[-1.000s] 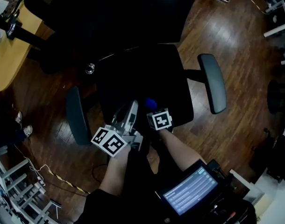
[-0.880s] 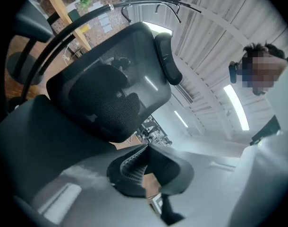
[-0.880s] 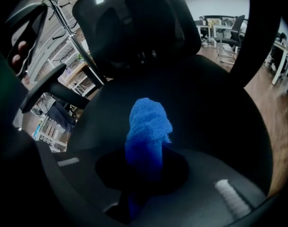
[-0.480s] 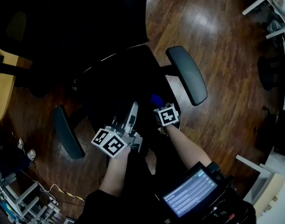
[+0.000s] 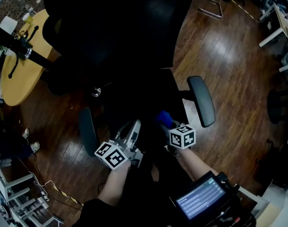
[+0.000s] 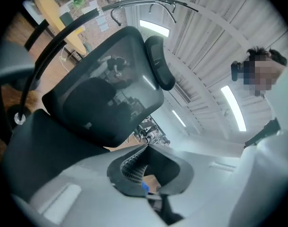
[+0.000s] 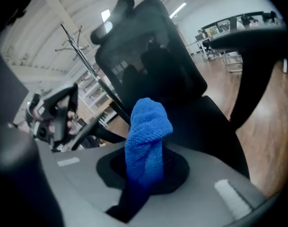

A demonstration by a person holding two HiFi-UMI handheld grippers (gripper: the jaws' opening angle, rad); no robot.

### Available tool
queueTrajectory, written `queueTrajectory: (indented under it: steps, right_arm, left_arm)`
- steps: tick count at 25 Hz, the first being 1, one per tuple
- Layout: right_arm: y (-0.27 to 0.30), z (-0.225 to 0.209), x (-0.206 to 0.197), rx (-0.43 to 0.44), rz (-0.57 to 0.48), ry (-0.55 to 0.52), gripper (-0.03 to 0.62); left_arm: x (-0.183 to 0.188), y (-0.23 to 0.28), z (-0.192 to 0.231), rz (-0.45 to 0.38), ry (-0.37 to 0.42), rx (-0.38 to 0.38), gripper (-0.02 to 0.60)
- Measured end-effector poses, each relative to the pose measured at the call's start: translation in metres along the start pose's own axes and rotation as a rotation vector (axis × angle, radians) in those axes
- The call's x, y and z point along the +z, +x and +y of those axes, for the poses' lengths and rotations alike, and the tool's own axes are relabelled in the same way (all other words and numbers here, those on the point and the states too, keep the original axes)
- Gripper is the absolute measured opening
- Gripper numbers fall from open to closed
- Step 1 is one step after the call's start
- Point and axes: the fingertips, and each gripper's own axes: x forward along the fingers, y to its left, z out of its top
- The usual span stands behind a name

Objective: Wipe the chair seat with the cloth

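Right gripper (image 7: 145,174) has tipped upward in the last second: the blue terry cloth (image 7: 148,126) clamped in its jaws now points at the black mesh backrest (image 7: 153,65), apparently lifted off the black chair seat (image 5: 144,93). Between strokes or finished, unclear. Left gripper (image 6: 146,148) jaws together, empty.

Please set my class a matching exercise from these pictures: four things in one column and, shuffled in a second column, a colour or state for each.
Column one
1. cloth
2. left claw
3. chair seat
4. round table

Column two
a. black
b. yellowish wood, to the left of the chair in the head view
c. shut, with nothing in it
d. blue, gripped by the right claw

Right pairs: 1-d, 2-c, 3-a, 4-b.
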Motion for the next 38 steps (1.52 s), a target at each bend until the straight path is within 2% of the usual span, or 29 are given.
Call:
queueTrajectory:
  steps: [3, 6, 8, 12, 14, 19, 22, 26, 31, 38]
  right_arm:
    - [-0.049, 0.078, 0.05, 0.185, -0.148, 0.044, 0.048]
    - [-0.099, 0.148, 0.105, 0.349, -0.299, 0.024, 0.048]
    - [-0.125, 0.18, 0.133, 0.42, -0.367, -0.013, 0.048]
    - [-0.151, 0.215, 0.171, 0.521, -0.439, -0.106, 0.048]
    - [-0.163, 0.222, 0.179, 0.55, -0.464, -0.108, 0.048]
    - [-0.189, 0.241, 0.172, 0.654, -0.493, -0.071, 0.048]
    - [-0.201, 0.256, 0.164, 0.683, -0.521, -0.083, 0.048]
    - [-0.229, 0.275, 0.141, 0.686, -0.566, -0.092, 0.048]
    - [-0.256, 0.307, 0.108, 0.648, -0.625, -0.111, 0.048]
    - [-0.281, 0.343, 0.065, 0.684, -0.641, -0.106, 0.048]
  left_arm:
    - [0.031, -0.029, -0.031, -0.023, 0.026, -0.003, -0.006]
    - [0.073, -0.052, -0.068, -0.095, 0.013, -0.03, -0.006]
    - [0.096, -0.064, -0.089, -0.151, 0.002, -0.068, -0.006]
    - [0.126, -0.072, -0.117, -0.231, 0.09, -0.093, -0.006]
    - [0.128, -0.076, -0.135, -0.25, 0.105, -0.108, -0.006]
    - [0.11, -0.104, -0.163, -0.306, 0.147, -0.095, -0.006]
    - [0.103, -0.131, -0.171, -0.364, 0.121, -0.144, -0.006]
    - [0.084, -0.161, -0.184, -0.335, 0.148, -0.177, -0.006]
    - [0.068, -0.19, -0.21, -0.307, 0.182, -0.261, -0.006]
    - [0.038, -0.23, -0.237, -0.305, 0.155, -0.311, -0.006]
